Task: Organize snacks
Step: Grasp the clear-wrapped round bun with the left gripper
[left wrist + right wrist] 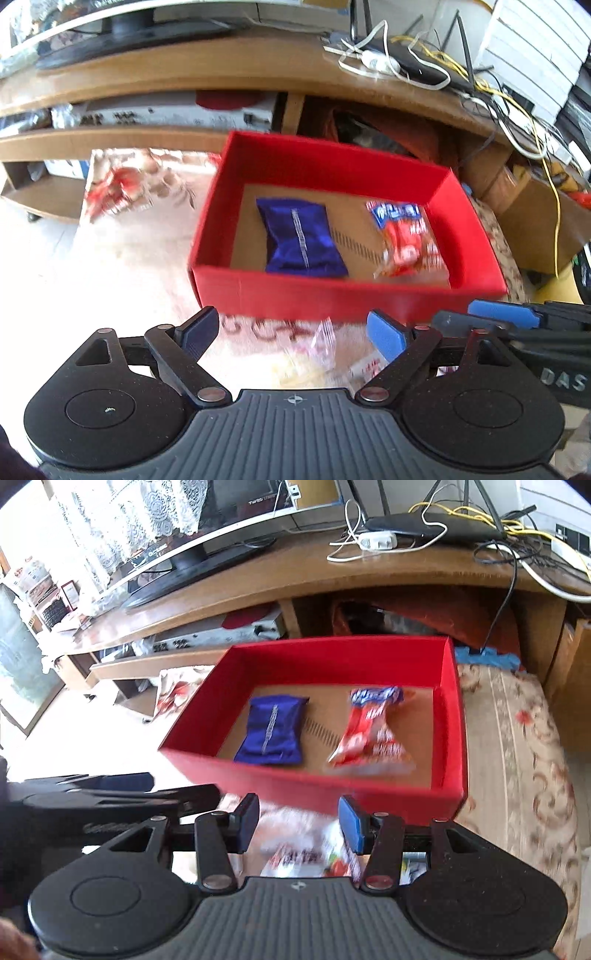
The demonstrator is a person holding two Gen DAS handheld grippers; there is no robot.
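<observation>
Left wrist view: the red box (332,299) fills mid-frame, and inside it a blue snack packet (301,238) lies left of a red-and-white snack packet (406,240). The left gripper (293,332) hangs at the lower edge, fingers spread wide with nothing gripped, blurry wrappers (317,354) beneath. Right wrist view, lower centre: the right gripper (299,821) stands released, its fingers apart above a blurred snack wrapper (306,849).
</observation>
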